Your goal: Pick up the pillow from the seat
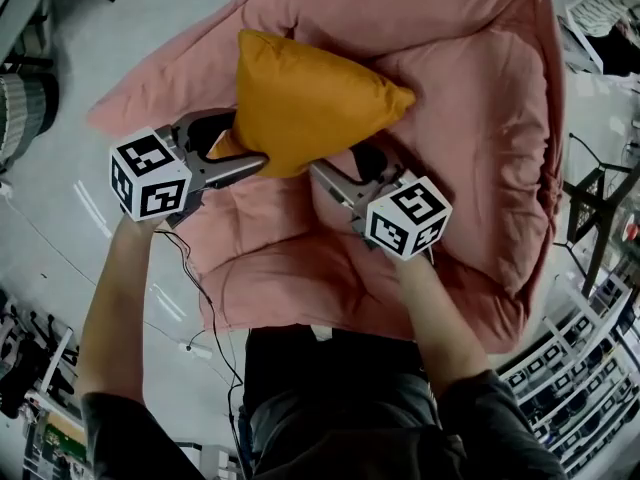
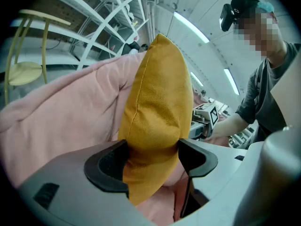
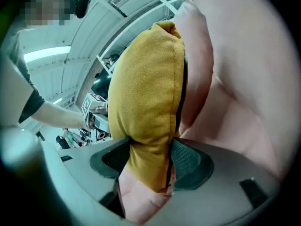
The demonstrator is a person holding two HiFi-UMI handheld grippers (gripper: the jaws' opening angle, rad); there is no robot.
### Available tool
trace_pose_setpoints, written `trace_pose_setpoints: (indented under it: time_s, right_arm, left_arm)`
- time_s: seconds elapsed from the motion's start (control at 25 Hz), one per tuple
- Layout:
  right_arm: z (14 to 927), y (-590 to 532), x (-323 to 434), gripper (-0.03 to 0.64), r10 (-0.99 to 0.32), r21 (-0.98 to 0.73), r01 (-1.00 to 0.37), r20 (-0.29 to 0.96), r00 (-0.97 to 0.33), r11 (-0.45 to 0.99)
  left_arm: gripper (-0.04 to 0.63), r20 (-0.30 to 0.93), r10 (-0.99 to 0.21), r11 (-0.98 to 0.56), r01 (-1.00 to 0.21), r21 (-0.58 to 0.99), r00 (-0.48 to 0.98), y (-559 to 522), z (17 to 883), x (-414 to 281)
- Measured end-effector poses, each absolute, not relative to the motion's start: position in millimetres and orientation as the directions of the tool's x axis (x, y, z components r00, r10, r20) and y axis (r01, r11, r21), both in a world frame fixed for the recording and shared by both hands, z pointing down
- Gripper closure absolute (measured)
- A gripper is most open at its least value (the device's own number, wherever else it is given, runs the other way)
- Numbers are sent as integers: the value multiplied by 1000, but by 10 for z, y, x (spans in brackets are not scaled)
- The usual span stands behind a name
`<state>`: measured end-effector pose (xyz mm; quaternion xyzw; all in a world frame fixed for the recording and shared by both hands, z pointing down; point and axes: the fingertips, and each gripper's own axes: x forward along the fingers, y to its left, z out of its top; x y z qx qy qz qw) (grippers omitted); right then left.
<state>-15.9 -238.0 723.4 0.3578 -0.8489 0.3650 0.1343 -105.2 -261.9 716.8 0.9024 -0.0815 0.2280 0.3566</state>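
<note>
- the orange pillow (image 1: 305,98) is held on edge over the pink padded seat (image 1: 480,118), seen from the head view, with one corner pointing toward the seat's right side.
- the left gripper (image 2: 153,157) pinches the pillow's lower left corner; in its own view both dark pads press into the orange fabric, which bulges above them.
- the right gripper (image 3: 149,158) grips the pillow's lower right edge along the seam, its ribbed pads squeezing the cloth from both sides.
- the two grippers sit close together beneath the pillow, their marker cubes facing the person, whose bare forearms (image 1: 120,298) reach forward over the seat's front edge.
- whether the pillow's bottom edge touches the pink padding cannot be told; the grippers cover that spot.
- white shelving (image 2: 94,13) stands behind the seat in the left gripper view.
</note>
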Motion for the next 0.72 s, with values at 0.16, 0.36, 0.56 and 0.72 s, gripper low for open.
trace_pose_setpoints:
  time_s: [0.16, 0.36, 0.56, 0.72]
  right_arm:
    - [6593, -2427, -191, 342, -525, -463, -680, 433, -733, 568]
    - [5569, -2270, -243, 344, -543, -379, -659, 375, -751, 650]
    - [4567, -2082, -236, 345, -549, -319, -624, 301, -780, 713]
    - [3906, -1922, -189, 347, -535, -271, -588, 249, -807, 762]
  left_arm:
    - [253, 449, -78, -771, -340, 539, 890, -2623, 6536, -1088]
    - [253, 395, -188, -797, -375, 474, 899, -2413, 5539, -1151]
    - [253, 352, -315, -812, -442, 380, 881, -2186, 4511, -1168]
    - [255, 324, -390, -820, -485, 302, 862, -1963, 3829, -1126]
